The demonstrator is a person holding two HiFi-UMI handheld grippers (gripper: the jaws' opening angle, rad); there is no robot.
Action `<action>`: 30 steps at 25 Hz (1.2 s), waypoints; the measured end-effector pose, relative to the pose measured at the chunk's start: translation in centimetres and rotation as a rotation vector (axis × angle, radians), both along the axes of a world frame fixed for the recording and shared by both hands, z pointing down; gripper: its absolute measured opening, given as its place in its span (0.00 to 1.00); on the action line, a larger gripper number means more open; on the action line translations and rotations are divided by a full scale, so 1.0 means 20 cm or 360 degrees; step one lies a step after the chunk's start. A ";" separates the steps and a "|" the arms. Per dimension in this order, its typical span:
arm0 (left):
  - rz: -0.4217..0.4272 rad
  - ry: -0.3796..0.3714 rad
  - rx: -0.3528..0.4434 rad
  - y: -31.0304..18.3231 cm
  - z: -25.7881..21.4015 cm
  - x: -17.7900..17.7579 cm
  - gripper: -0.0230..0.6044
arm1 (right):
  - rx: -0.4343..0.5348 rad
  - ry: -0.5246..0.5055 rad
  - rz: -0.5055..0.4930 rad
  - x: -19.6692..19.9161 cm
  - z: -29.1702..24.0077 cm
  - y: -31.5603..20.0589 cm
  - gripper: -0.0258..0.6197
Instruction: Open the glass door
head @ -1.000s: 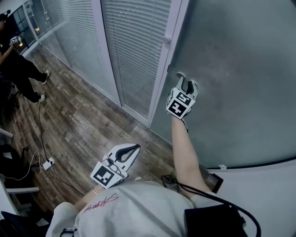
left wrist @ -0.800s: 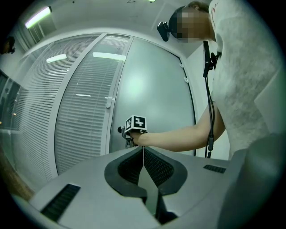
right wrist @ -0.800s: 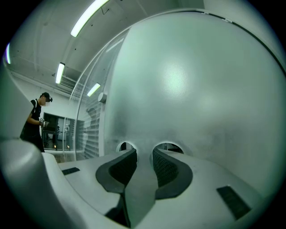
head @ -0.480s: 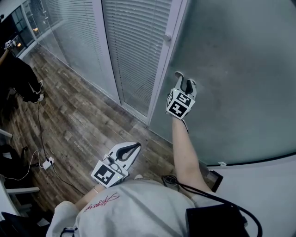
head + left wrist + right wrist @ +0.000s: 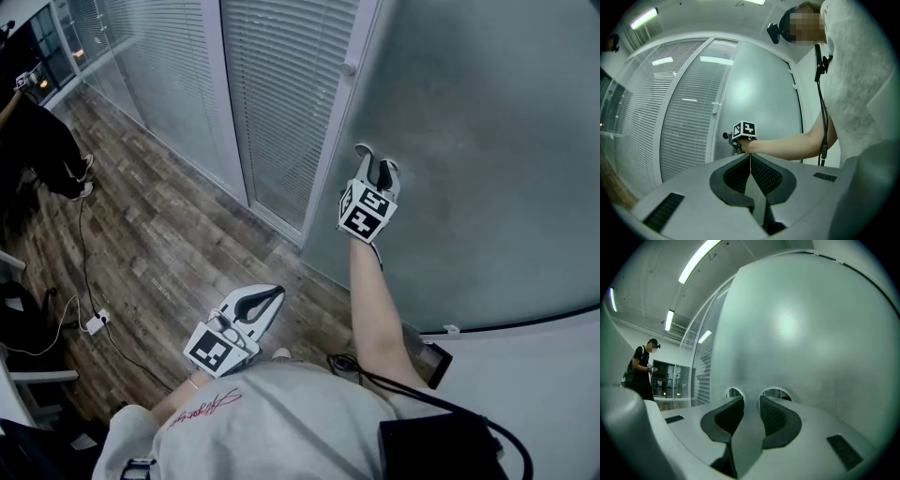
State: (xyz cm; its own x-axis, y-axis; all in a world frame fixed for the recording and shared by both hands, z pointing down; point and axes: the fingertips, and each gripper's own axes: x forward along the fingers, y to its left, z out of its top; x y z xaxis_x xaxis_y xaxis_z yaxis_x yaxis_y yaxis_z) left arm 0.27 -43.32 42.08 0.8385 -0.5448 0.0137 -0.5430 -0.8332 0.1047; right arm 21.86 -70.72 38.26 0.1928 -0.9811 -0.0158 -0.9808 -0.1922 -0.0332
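Right gripper (image 5: 377, 161) reaching ahead, left gripper (image 5: 275, 299) held back.
The right gripper points level at the end of a straight bare forearm (image 5: 372, 300). Its jaws stand slightly apart, just closing, with nothing between them. Down and left of it the left gripper lies level, jaws together, its wrist seemingly tucked close.

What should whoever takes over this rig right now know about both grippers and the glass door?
Left gripper: fingers shut, empty, held low by the person's body.
Right gripper: fingers apart, have just been closing a little, nothing between them. They sit right at the frosted glass door, near its edge by the white frame.
Done: the reach to the door. No gap shows at the frame, so it looks closed.
Left: push or pull the door open.
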 end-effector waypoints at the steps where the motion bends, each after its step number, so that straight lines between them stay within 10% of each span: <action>1: -0.0001 0.0003 0.0000 0.01 0.00 0.00 0.07 | 0.0000 0.0005 -0.0013 -0.01 0.00 0.01 0.22; 30: 0.0036 0.0032 -0.0013 0.40 0.05 -0.20 0.07 | 0.0007 0.0033 -0.0199 -0.29 0.00 0.49 0.22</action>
